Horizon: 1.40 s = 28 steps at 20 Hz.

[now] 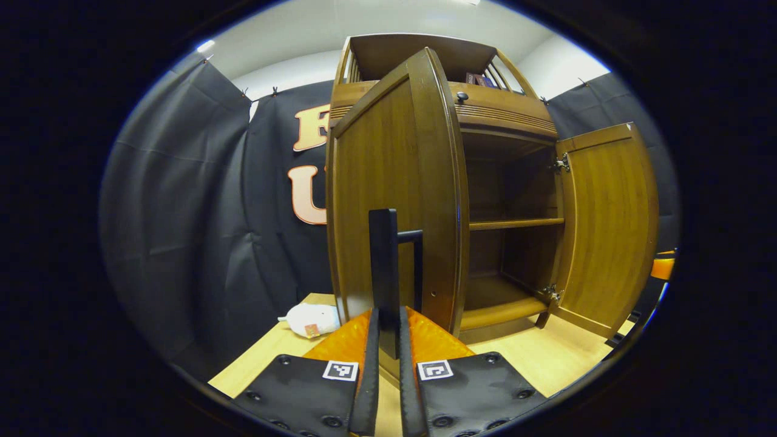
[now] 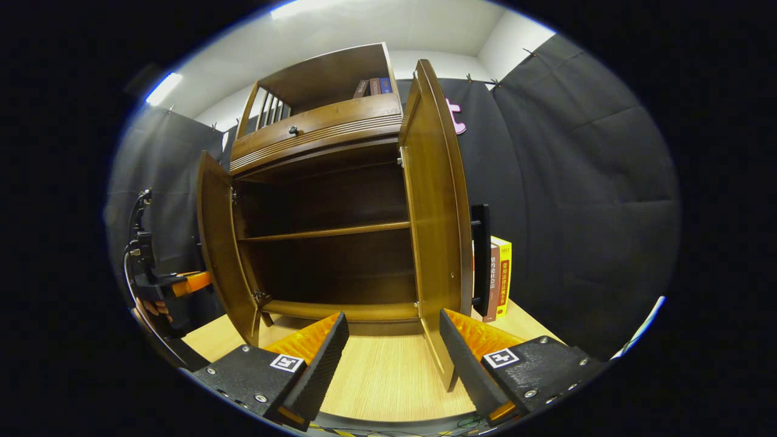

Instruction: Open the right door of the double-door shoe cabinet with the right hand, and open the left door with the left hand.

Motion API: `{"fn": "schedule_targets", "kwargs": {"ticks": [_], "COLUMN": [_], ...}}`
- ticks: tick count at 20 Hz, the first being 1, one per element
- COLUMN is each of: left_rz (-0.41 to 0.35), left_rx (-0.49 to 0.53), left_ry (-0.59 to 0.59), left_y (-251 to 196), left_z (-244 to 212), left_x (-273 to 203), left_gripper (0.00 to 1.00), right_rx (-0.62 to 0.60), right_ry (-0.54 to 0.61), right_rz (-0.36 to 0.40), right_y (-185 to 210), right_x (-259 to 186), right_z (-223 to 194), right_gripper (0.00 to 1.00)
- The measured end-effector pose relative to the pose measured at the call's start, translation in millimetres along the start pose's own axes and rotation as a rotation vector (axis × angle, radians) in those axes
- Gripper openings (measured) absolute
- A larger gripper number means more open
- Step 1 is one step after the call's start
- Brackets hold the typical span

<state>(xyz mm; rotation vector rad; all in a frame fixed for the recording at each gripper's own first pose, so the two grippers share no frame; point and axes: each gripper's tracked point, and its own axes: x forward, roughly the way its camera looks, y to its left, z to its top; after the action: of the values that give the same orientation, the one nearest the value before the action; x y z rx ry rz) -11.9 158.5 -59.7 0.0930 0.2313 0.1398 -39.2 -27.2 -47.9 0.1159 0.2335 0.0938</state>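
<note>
The shoe cabinet [image 2: 328, 182] stands on a light wooden table [image 2: 382, 376] with both doors swung out. In the left gripper view the left gripper [image 1: 388, 340] has its fingers drawn narrow around the dark bar handle [image 1: 385, 273] of the left door [image 1: 394, 200], both pressing on the bar's lower end. That door stands edge-on in front of the cabinet's open front, and past it the right door [image 1: 607, 224] hangs wide on its hinges. One shelf [image 1: 516, 224] crosses the bare inside of the cabinet. A white soft toy [image 1: 312, 320] lies on the table to the left of the cabinet.

In the right gripper view the right gripper [image 2: 391, 358] hangs in front of the cabinet with fingers spread wide, holding nothing. The right door's lower edge lies between its fingertips. Books [image 2: 498, 276] stand just right of the cabinet.
</note>
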Motion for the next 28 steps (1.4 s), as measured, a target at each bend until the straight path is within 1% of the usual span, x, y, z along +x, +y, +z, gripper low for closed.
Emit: {"fn": "schedule_targets", "kwargs": {"ticks": [1,2,3,4,5,6,7,8,9,10,11,12,13,16,19,20,21,22,23,24,26,27,28], "left_rz": [0.005,0.016,0.030,0.048,0.064,0.080,0.095,0.106,0.120,0.103,0.078,0.058,0.040,-0.013,-0.072,-0.096,-0.123,-0.132,-0.154,-0.156,-0.147,-0.126,-0.102], "left_rx": [-0.011,-0.022,-0.026,-0.022,-0.009,0.005,0.017,0.018,0.006,-0.028,-0.059,-0.070,-0.063,-0.035,-0.060,-0.072,-0.079,-0.079,-0.090,-0.105,-0.111,-0.094,-0.075], "left_ry": [0.000,0.001,-0.001,-0.006,-0.016,-0.025,-0.023,-0.023,-0.027,-0.030,-0.029,-0.029,-0.030,-0.036,-0.053,-0.056,-0.061,-0.062,-0.055,-0.051,-0.047,-0.046,-0.044], "left_y": [7,17,27,37,47,59,73,86,102,112,117,127,134,145,161,165,166,169,169,171,174,175,175], "left_z": [1,-2,0,1,5,6,6,4,4,5,7,5,4,4,5,4,4,4,3,2,3,4,3], "left_x": [-5,-9,-12,-14,-16,-16,-16,-18,-21,-21,-22,-24,-24,-22,-19,-18,-16,-17,-18,-15,-18,-22,-28], "left_gripper": [0.22,0.17,0.22,0.19,0.22,0.19,0.19,0.10,0.15,0.11,0.02,0.02,0.12,0.11,0.11,0.02,0.02,0.03,0.11,0.18,0.19,0.21,0.19], "right_rx": [-0.003,-0.005,-0.006,-0.005,-0.005,-0.006,-0.009,-0.012,-0.015,-0.017,-0.022,-0.027,-0.033,-0.040,-0.049,-0.057,-0.063,-0.064,-0.063,-0.061,-0.055,-0.053,-0.050], "right_ry": [0.000,0.001,0.001,0.001,0.003,0.005,0.005,0.006,0.008,0.009,0.009,0.008,0.008,0.005,0.014,0.013,0.011,0.009,0.007,0.004,0.003,0.003,0.004], "right_rz": [0.000,-0.001,-0.003,-0.003,0.000,0.001,0.003,0.005,0.008,0.011,0.012,0.015,0.016,0.016,0.015,0.017,0.021,0.026,0.031,0.038,0.050,0.054,0.060], "right_y": [1,1,1,3,5,7,10,12,14,18,21,25,30,40,50,54,58,62,66,69,74,76,76], "right_x": [1,2,3,3,3,4,4,5,7,6,8,10,11,13,15,18,19,20,22,23,28,30,31], "right_z": [0,1,1,0,-1,-2,-2,-2,-2,-2,-2,0,2,2,-1,0,0,0,1,1,1,1,0], "right_gripper": [0.92,0.92,0.92,0.92,0.92,0.92,0.92,0.92,0.92,0.92,0.92,0.92,0.92,0.92,0.92,0.92,0.92,0.92,0.92,0.92,0.92,0.92,0.92]}}
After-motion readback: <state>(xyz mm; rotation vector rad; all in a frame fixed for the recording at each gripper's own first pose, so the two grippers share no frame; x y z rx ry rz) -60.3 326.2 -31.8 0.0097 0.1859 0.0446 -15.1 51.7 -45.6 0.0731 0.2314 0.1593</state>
